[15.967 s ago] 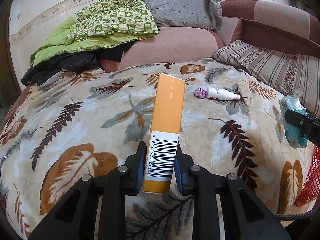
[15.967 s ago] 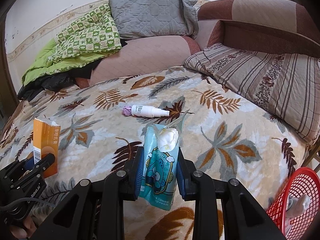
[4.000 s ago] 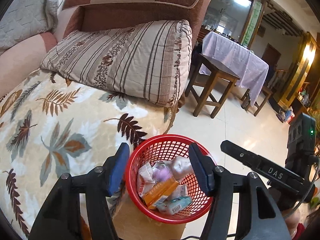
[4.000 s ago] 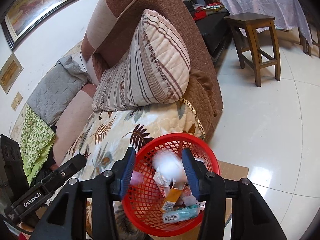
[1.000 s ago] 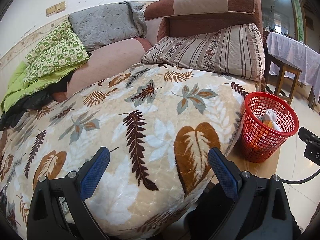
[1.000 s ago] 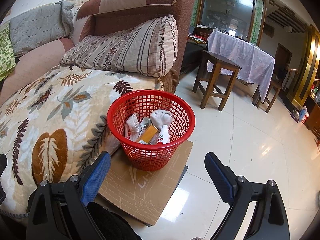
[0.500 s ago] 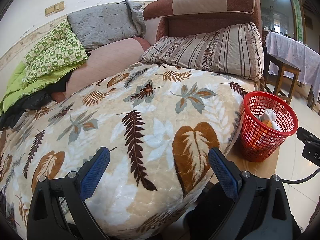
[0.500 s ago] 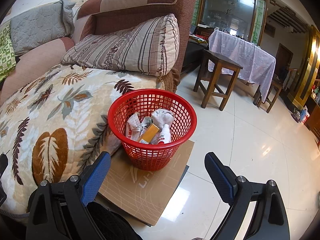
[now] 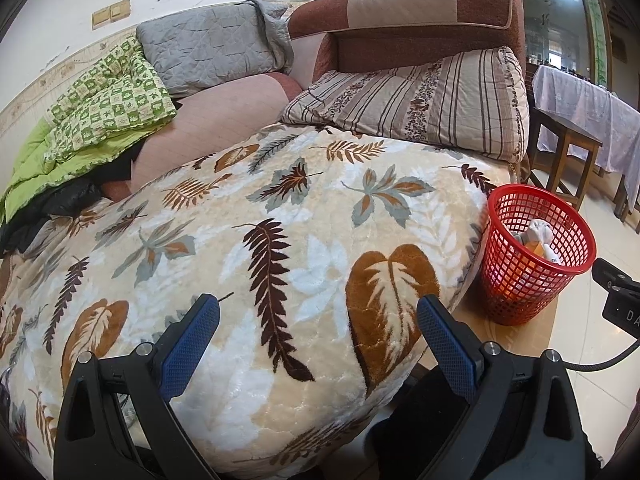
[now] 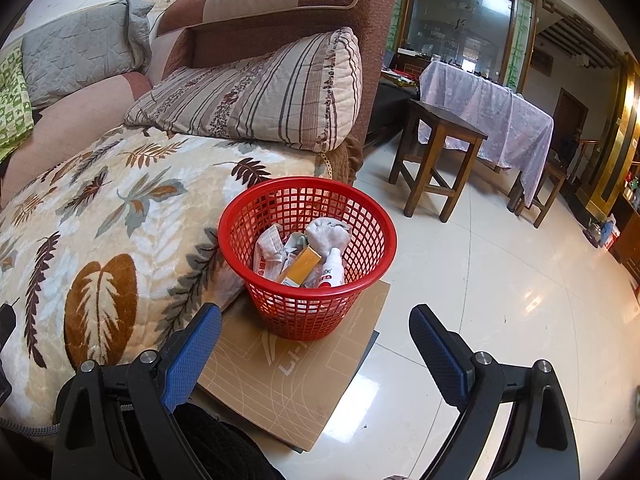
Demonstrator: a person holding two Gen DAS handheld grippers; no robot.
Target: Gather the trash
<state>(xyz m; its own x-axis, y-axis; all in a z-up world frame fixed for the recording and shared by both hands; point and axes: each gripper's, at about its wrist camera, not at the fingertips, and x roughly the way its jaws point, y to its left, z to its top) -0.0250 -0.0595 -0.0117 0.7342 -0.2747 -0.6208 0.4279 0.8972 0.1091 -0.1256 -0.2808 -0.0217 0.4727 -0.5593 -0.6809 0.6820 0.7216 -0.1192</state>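
Observation:
A red mesh basket (image 10: 360, 204) stands on a flat sheet of cardboard (image 10: 296, 376) on the floor beside the bed. In it lie an orange box (image 10: 300, 266), a white spray bottle (image 10: 333, 268), crumpled white wrappers (image 10: 268, 252) and a grey-white wad (image 10: 329, 234). The same basket (image 9: 520, 292) shows at the right of the left wrist view. My right gripper (image 10: 315, 342) is open and empty, held back from the basket's near side. My left gripper (image 9: 318, 330) is open and empty over the leaf-patterned blanket (image 9: 280, 216), which carries no trash.
A striped pillow (image 9: 424, 96), a grey quilted pillow (image 9: 212, 52) and a green checked quilt (image 9: 100, 108) lie at the bed's far side against the brown sofa back (image 10: 280, 12). A wooden stool (image 10: 436, 160) and a cloth-covered table (image 10: 496, 116) stand on the glossy tile floor (image 10: 520, 300).
Hardly anything differs over the last second: both grippers stay open and empty and the views have only drifted slightly. Both pieces held 16 s ago now lie in the basket.

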